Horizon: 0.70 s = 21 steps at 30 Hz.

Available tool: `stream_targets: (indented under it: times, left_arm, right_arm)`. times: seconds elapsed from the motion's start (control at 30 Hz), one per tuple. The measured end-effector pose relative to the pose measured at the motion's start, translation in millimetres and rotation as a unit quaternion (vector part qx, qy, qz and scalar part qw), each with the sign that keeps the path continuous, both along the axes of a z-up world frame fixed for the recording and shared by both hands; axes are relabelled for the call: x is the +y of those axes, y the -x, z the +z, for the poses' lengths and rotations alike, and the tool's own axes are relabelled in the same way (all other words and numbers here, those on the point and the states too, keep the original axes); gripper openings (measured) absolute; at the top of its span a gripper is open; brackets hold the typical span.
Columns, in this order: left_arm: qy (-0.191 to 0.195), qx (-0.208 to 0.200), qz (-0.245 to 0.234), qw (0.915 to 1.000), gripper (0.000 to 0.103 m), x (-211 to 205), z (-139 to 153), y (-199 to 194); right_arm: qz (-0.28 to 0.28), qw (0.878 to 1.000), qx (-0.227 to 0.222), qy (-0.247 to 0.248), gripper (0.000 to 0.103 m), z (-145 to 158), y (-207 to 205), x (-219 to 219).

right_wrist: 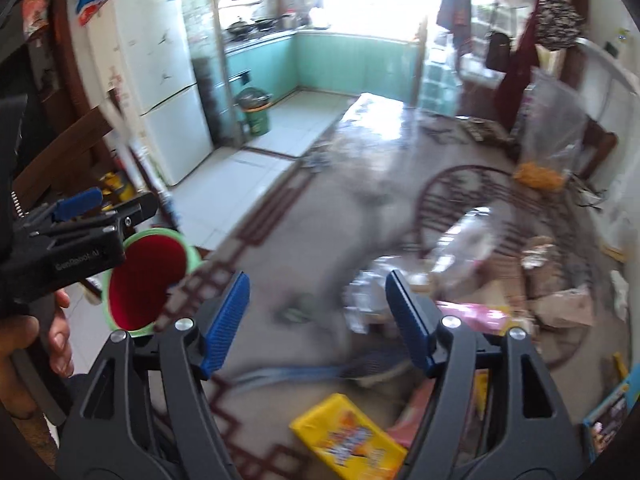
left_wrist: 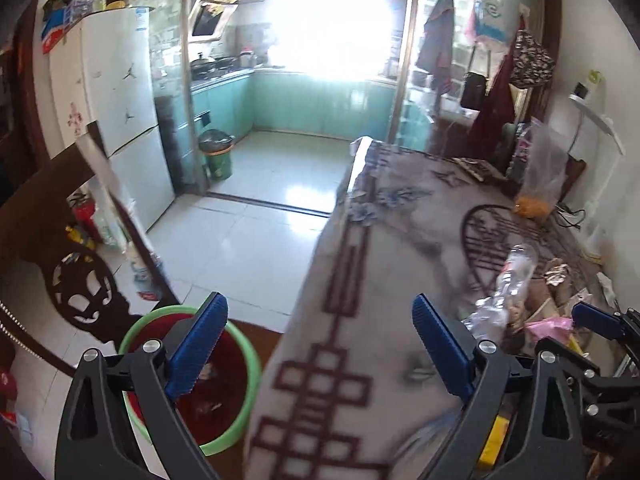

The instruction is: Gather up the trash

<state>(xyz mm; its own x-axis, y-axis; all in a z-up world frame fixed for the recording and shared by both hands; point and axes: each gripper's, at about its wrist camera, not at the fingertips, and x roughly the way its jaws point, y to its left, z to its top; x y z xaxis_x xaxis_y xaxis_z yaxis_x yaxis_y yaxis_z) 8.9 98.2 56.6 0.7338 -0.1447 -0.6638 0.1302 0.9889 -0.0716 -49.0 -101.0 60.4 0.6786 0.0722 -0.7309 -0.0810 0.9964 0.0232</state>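
Both claws stand wide and empty. The litter heap (right_wrist: 460,276) lies on the bench (right_wrist: 320,216), just ahead-right of the right claw (right_wrist: 318,320); left claw (left_wrist: 320,344) hangs nearer the bin (left_wrist: 192,376).

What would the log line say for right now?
left claw: open, empty | right claw: open, empty | bin: beside table | bottle: on table

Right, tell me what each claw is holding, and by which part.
Nothing. The left claw and right claw both stand open and empty above the table.
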Motion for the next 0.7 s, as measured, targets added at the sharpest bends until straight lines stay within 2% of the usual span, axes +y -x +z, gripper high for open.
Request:
stream_targets:
  times: [0.17,0.27,0.33,0.47,0.7]
  left_arm:
    - [0.018,0.008,-0.057,0.9982,0.090,-84.2,-6.2,3.0]
    - [0.023,0.029,-0.079,0.9962,0.090,-113.9,-22.2,6.0]
    - [0.009,0.037,-0.092,0.9950,0.090,-127.7,-32.2,9.0]
    - [-0.006,0.043,-0.093,0.9947,0.090,-137.1,-43.6,9.6]
    - [-0.018,0.056,-0.088,0.9944,0.090,-138.2,-56.9,2.5]
  right_arm:
    - [-0.051,0.998,-0.019,0.037,0.068,4.1,18.7,-53.6]
    - [-0.068,0.996,-0.025,0.049,0.070,4.6,26.5,-70.2]
    - [-0.076,0.995,-0.032,0.060,0.071,5.1,30.9,-78.5]
    - [-0.087,0.993,-0.042,0.063,0.072,3.0,31.8,-92.1]
    - [-0.085,0.994,-0.035,0.052,0.074,-3.1,30.1,-101.2]
